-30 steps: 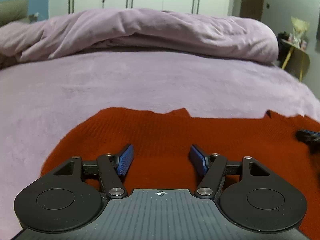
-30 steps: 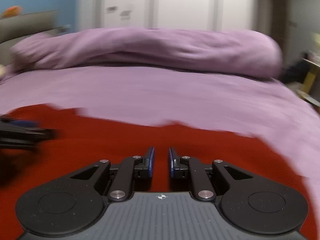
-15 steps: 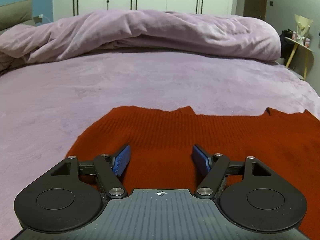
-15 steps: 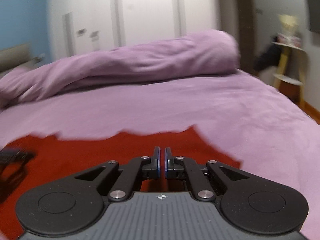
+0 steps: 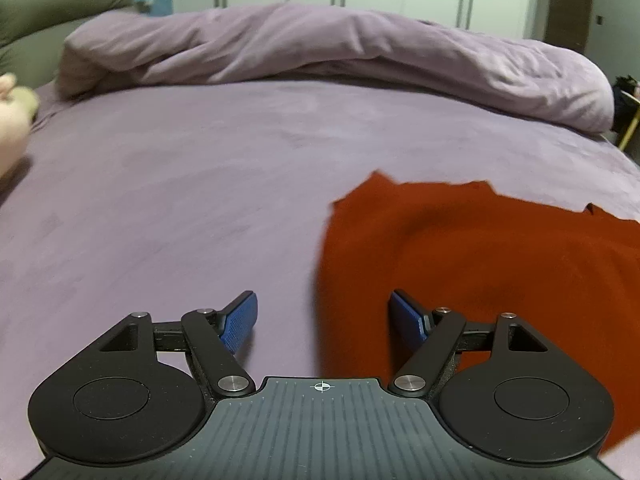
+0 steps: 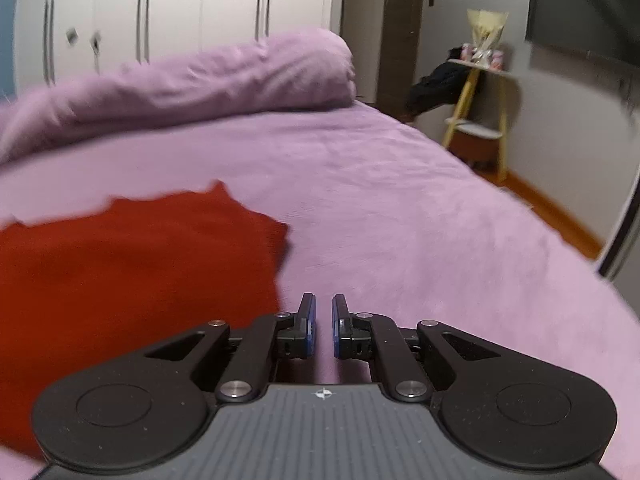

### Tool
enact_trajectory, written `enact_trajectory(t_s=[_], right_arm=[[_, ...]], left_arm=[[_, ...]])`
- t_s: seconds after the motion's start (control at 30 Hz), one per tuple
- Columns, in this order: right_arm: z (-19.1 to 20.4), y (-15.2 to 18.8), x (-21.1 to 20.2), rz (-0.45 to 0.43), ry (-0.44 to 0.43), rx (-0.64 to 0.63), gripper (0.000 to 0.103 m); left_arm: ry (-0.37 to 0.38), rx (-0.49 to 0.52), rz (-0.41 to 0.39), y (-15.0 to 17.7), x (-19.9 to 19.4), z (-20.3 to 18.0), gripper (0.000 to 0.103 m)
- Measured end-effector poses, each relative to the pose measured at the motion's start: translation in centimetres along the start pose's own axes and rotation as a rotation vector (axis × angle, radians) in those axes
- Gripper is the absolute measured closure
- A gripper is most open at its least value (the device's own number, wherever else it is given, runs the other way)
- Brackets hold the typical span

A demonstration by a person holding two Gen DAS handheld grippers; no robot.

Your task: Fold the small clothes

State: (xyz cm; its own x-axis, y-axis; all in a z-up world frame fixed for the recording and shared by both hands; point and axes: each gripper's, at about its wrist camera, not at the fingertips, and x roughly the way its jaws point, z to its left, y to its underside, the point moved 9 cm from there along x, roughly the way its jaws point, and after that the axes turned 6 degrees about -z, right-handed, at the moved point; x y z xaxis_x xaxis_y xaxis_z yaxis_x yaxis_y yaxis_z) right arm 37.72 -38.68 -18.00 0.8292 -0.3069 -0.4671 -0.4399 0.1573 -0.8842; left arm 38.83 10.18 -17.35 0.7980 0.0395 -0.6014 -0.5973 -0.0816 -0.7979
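A red knitted garment [image 5: 480, 260] lies flat on the purple bedsheet [image 5: 180, 208]. My left gripper [image 5: 320, 300] hovers over the garment's left edge, its jaws wide and opening, with nothing gripped; the left pad is over bare sheet, the right pad over the red knit. In the right wrist view the same garment [image 6: 140, 264] fills the lower left. My right gripper [image 6: 323, 300] hangs just past its right edge over the sheet [image 6: 420, 220], all but shut, with only a thin slit between the pads and nothing in it.
A rolled purple duvet [image 5: 320, 48] [image 6: 200, 80] lies across the far side of the bed. A pale plush toy [image 5: 12, 132] sits at the left edge below a grey headboard [image 5: 60, 4]. Right of the bed stand a yellow side table [image 6: 476, 92] and wooden floor [image 6: 560, 216].
The left gripper slid left, from over the middle of the garment to its left edge, and its jaws widened. The right gripper swung right, off the garment's right edge. Neither gripper sees the other now.
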Motion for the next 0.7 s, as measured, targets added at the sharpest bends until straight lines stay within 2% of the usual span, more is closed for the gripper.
enact_trajectory(t_s=[0.13,0.23,0.3,0.4,0.47,0.53,0.63,0.7], right_arm=[[3.5,0.4,-4.5,-0.038,-0.133,0.002,0.093],[7.2,0.3,-6.3,-0.047,-0.244,0.011,0.093],[9.8,1.0,-8.2,-0.038,-0.325,0.014,0.093],[14.5,2.1,-9.2,0.001,-0.406,-0.014,0.093],[17.4,2.8,-9.6,0.021,-0.452,-0.030,0.093],[19.9,3.2,-9.8,0.032,-0.487,-0.037,0.093],[22.7,3.3,-9.7,0.032,-0.516,-0.041,0.094],[24.3,3.6,-9.9,0.036,-0.539,-0.042,0.094]], left_arm=[[0.088,-0.107,0.066,1.8,-3.3,1.6,0.028],[0.234,-0.213,0.116,3.2,-5.3,0.9,0.028],[0.300,-0.272,0.185,4.4,-5.4,0.4,0.030],[0.329,-0.367,0.214,5.1,-4.4,0.3,0.034],[0.365,-0.473,0.218,4.6,-3.2,0.2,0.042],[0.386,-0.593,0.235,4.4,-2.0,0.5,0.044],[0.401,-0.750,0.253,4.6,-0.1,1.3,0.061],[0.418,-0.858,0.253,5.0,0.7,1.9,0.067]])
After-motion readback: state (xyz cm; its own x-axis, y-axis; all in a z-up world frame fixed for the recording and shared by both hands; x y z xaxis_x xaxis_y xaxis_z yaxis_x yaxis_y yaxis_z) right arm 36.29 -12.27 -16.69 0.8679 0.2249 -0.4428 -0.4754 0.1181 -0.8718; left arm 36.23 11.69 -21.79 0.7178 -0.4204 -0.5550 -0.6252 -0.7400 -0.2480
